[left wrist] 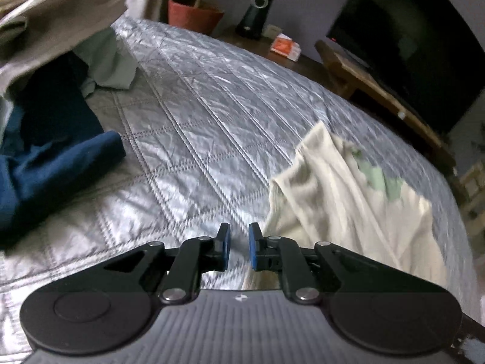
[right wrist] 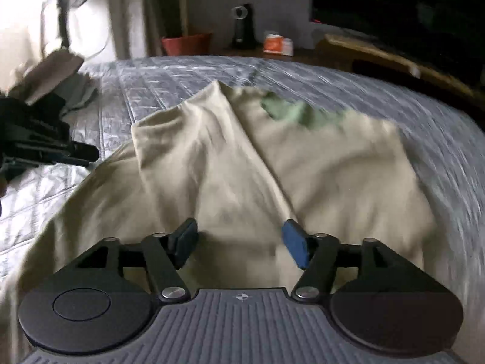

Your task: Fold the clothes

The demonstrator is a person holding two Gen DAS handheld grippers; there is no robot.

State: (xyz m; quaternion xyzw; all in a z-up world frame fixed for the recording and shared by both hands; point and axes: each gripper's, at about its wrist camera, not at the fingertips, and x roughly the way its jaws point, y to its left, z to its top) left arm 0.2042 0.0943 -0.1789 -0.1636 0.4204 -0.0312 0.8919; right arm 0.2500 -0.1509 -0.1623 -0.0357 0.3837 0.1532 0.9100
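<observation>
A cream shirt (right wrist: 242, 157) lies crumpled on the bed (right wrist: 439, 115), directly under and ahead of the right tongs (right wrist: 239, 242), which gape wide above it and grip nothing. The left tongs (left wrist: 239, 245) hang over bare quilt beside the shirt's edge, narrow but empty.

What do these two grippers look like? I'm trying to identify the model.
Both match: left gripper and right gripper have black linkage arms with silver pivot bolts, blue pads on the fingers, round black discs at each side, and a grey ribbed body with a small crosshair mark. No cables or sleeves show.
</observation>
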